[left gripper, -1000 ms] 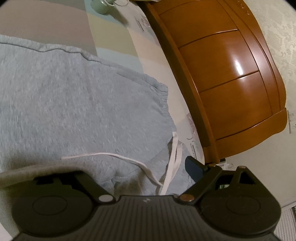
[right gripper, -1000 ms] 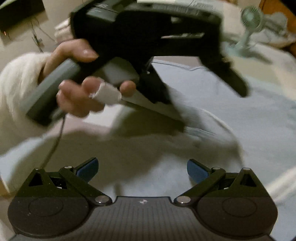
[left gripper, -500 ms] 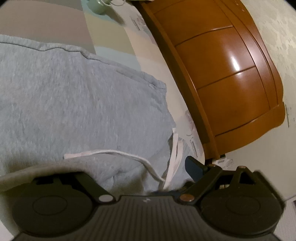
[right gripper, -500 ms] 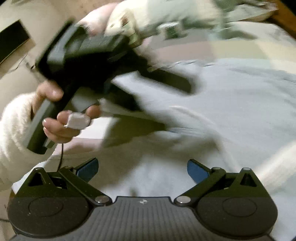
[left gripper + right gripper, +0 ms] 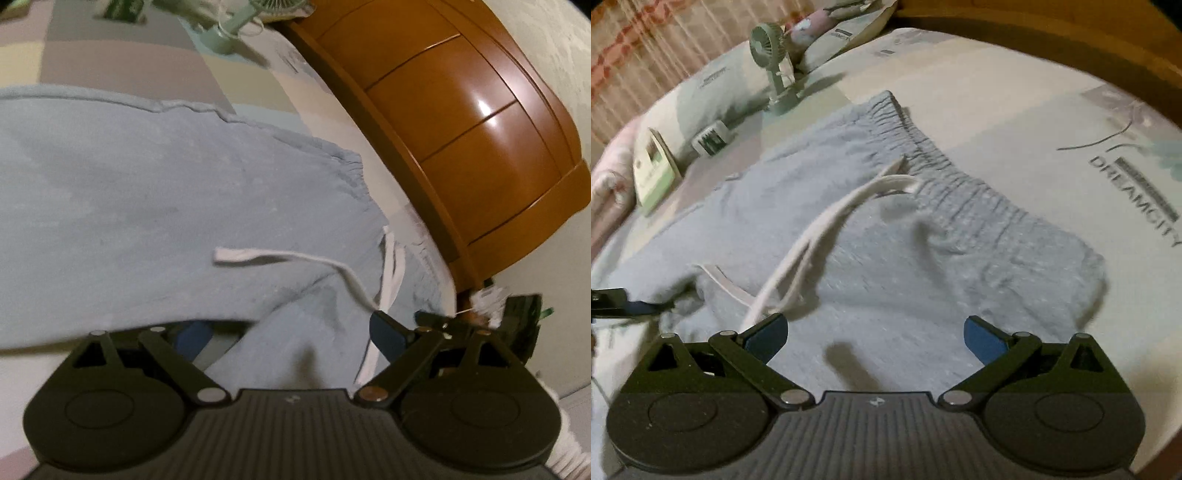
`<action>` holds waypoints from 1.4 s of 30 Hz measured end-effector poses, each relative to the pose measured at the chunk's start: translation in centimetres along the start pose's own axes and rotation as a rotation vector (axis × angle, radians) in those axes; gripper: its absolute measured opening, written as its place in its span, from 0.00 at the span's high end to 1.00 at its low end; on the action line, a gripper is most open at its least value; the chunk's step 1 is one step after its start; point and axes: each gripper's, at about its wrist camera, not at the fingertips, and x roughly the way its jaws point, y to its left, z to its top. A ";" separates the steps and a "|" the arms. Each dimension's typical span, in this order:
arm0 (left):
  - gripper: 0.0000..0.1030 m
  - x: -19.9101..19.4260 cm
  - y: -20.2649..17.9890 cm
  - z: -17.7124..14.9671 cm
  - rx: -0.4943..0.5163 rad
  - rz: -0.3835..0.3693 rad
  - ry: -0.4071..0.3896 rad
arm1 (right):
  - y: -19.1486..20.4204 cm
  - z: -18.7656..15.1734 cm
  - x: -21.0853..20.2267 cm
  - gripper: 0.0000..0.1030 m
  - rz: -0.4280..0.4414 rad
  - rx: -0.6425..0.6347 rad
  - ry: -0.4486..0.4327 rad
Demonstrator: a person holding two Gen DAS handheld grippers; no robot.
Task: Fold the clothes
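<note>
Right now I am looking down both sets of fingers at a pair of soft grey sweatpants [image 5: 886,236] spread on the bed [image 5: 1015,110]; the knit is fleecy and matte, the waistband gathered into fine elastic ridges, and a flat white drawstring [image 5: 827,221] loops loosely across the fabric. My right gripper [image 5: 873,334] is released, its blue-padded fingers [image 5: 984,338] set wide apart and grasping nothing; the waistband lies ahead of them, the drawstring runs down toward the left pad, and cloth fills the gap between the pads, though I cannot tell whether it touches them. My left gripper [image 5: 290,332] is likewise spread; a raised fold of the grey fabric [image 5: 147,192] sits between its fingers [image 5: 384,332] and drapes over the left pad, yet the pads are not clamped on it; the white cord [image 5: 295,258] ends just ahead of the right pad. Beyond the left fingers stands a glossy curved wooden footboard [image 5: 461,122]; beyond the right fingers a small pale-green desk fan [image 5: 774,62] stands on the patchwork sheet beside a pillow [image 5: 713,92].
</note>
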 end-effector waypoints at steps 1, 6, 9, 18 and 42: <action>0.12 -0.3 -0.3 -0.4 0.016 0.000 -0.003 | 0.3 -0.3 0.1 0.00 -0.012 -0.013 -0.001; 0.11 -1.9 -1.7 -2.7 0.095 0.001 -0.019 | 1.5 -1.7 0.3 0.00 -0.069 -0.078 -0.016; 0.11 -1.0 -2.6 -3.6 0.145 -0.015 -0.016 | 2.2 -2.6 0.4 0.00 -0.103 -0.117 -0.026; 0.19 0.4 -1.1 -5.8 0.254 0.157 -0.050 | 1.5 -3.0 0.3 0.00 -0.087 -0.130 -0.048; 0.14 -3.9 -4.9 -13.7 0.611 0.414 0.035 | 6.9 -7.6 -1.9 0.00 -0.155 -0.463 -0.048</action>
